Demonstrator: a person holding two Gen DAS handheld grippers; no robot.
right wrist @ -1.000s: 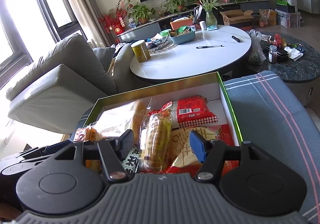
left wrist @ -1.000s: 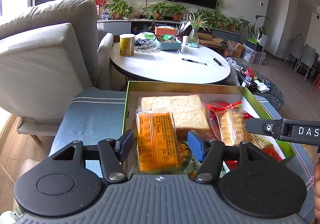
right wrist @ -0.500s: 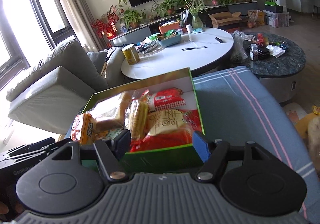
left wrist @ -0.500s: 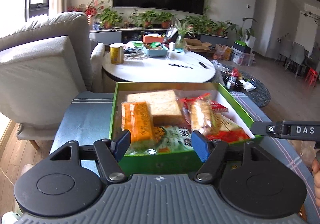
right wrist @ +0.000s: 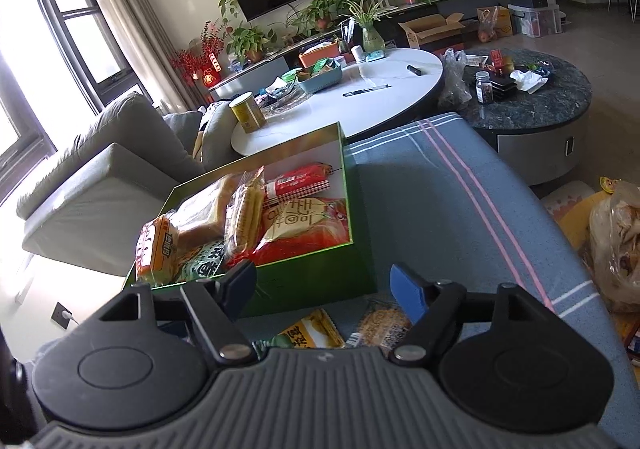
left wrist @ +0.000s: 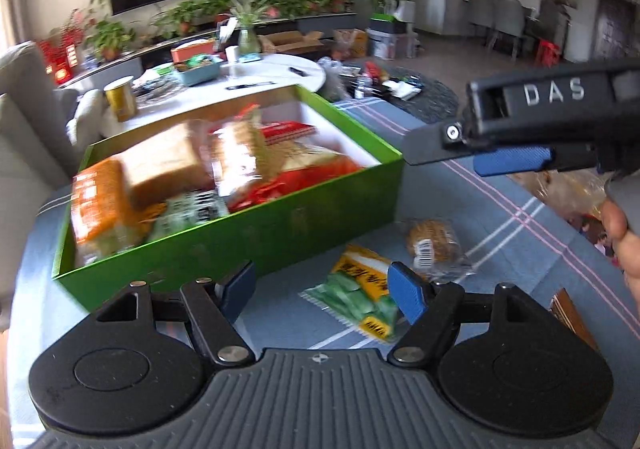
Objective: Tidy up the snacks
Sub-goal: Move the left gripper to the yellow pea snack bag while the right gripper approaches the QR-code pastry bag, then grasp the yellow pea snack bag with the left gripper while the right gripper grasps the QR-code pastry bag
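Observation:
A green box (left wrist: pixel 304 225) on the blue striped cloth holds several snack packets, an orange one (left wrist: pixel 100 197) at its left end. In front of it lie a green-and-yellow packet (left wrist: pixel 356 293) and a brown cookie packet (left wrist: pixel 436 245). My left gripper (left wrist: pixel 322 289) hovers over the green-and-yellow packet, its jaws opening with nothing between them. My right gripper (right wrist: pixel 324 289) stands open and empty near the box's front wall (right wrist: pixel 312 281), above the same loose packets (right wrist: pixel 312 333). In the left wrist view the right gripper (left wrist: pixel 480 157) hangs at the upper right, held by a hand (left wrist: pixel 616 225).
Behind the box is a white round table (right wrist: pixel 380 105) with a yellow can (right wrist: pixel 246 113) and pens. A dark round table (right wrist: pixel 540 105) stands to its right, a grey sofa (right wrist: pixel 100 177) to the left. A plastic bag (right wrist: pixel 616 245) sits off the cloth's right edge.
The left gripper let go of the orange packet in the box, drew back and swung right over the loose packets, jaws widening. The right gripper also pulled back from the box.

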